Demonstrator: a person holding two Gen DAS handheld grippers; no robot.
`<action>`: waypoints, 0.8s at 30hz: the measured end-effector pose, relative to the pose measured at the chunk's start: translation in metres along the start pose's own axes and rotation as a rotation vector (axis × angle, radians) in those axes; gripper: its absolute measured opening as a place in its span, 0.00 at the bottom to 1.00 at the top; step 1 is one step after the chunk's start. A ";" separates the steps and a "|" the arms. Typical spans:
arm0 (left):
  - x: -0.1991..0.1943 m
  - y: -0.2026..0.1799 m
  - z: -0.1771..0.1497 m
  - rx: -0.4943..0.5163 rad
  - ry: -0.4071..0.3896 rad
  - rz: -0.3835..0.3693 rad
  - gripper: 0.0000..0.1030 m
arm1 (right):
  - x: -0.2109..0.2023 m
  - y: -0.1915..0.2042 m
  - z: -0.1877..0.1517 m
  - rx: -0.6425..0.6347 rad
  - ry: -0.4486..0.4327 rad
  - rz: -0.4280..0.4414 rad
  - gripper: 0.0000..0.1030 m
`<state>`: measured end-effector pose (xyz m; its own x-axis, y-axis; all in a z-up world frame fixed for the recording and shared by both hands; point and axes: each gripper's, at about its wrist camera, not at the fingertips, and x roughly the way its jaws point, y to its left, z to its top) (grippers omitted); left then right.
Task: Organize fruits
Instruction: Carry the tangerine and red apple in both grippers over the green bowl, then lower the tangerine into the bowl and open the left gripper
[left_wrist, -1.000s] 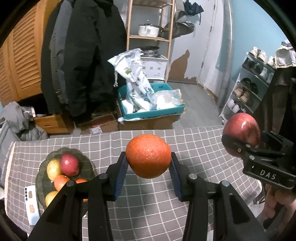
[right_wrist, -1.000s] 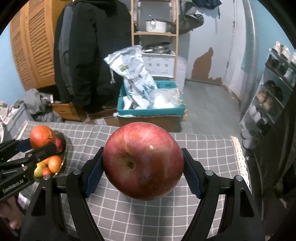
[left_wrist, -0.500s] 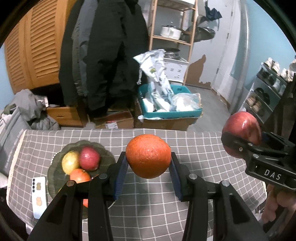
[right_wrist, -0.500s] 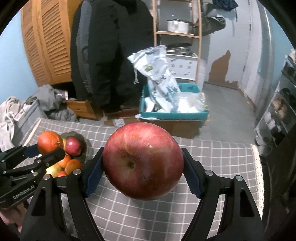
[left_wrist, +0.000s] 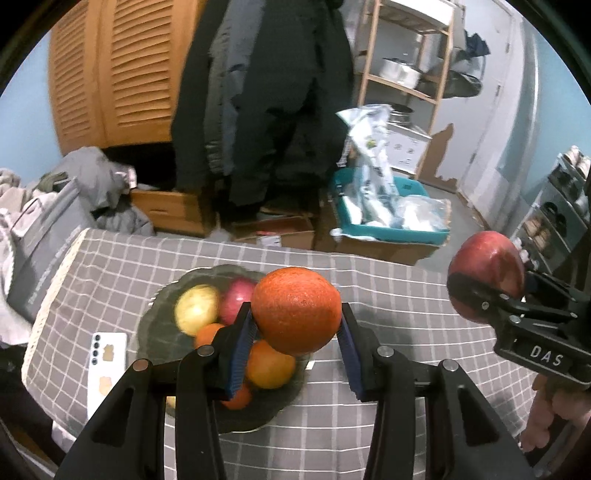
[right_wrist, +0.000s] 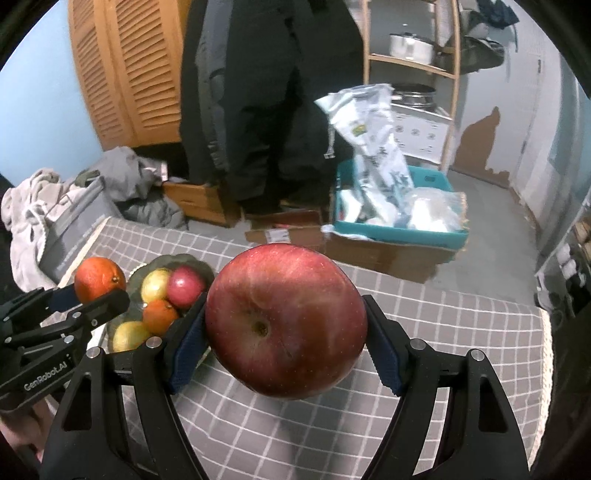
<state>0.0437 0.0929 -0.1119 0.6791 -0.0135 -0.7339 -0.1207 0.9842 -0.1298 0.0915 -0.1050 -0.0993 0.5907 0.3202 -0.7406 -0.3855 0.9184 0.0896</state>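
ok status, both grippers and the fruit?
Left gripper shut on orange, above plate. Right gripper shut on red apple, over tablecloth. Plate already crowded with fruit; phone beside it.

Orange (left_wrist: 297, 310) hides part of plate (left_wrist: 159, 332); yellow fruit (left_wrist: 195, 309) blurred

Round orange (left_wrist: 297, 310) held aloft above a dark plate (left_wrist: 159, 332) of fruit, big red apple (right_wrist: 286, 323) held up stem-dimple forward over the checked cloth, plate holding yellow, red and orange fruits

Fruit crowds the plate (left_wrist: 159, 306); checked cloth (left_wrist: 388, 295) beside it lies bare.
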 end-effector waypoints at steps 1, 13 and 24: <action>0.001 0.005 0.000 -0.006 0.002 0.007 0.43 | 0.003 0.004 0.001 -0.005 0.002 0.007 0.76; 0.021 0.071 -0.008 -0.102 0.054 0.076 0.43 | 0.052 0.052 0.008 -0.065 0.064 0.067 0.75; 0.055 0.105 -0.020 -0.136 0.129 0.128 0.44 | 0.101 0.081 0.005 -0.103 0.141 0.100 0.76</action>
<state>0.0539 0.1920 -0.1790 0.5547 0.0788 -0.8283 -0.3025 0.9465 -0.1125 0.1230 0.0032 -0.1637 0.4435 0.3658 -0.8182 -0.5119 0.8527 0.1038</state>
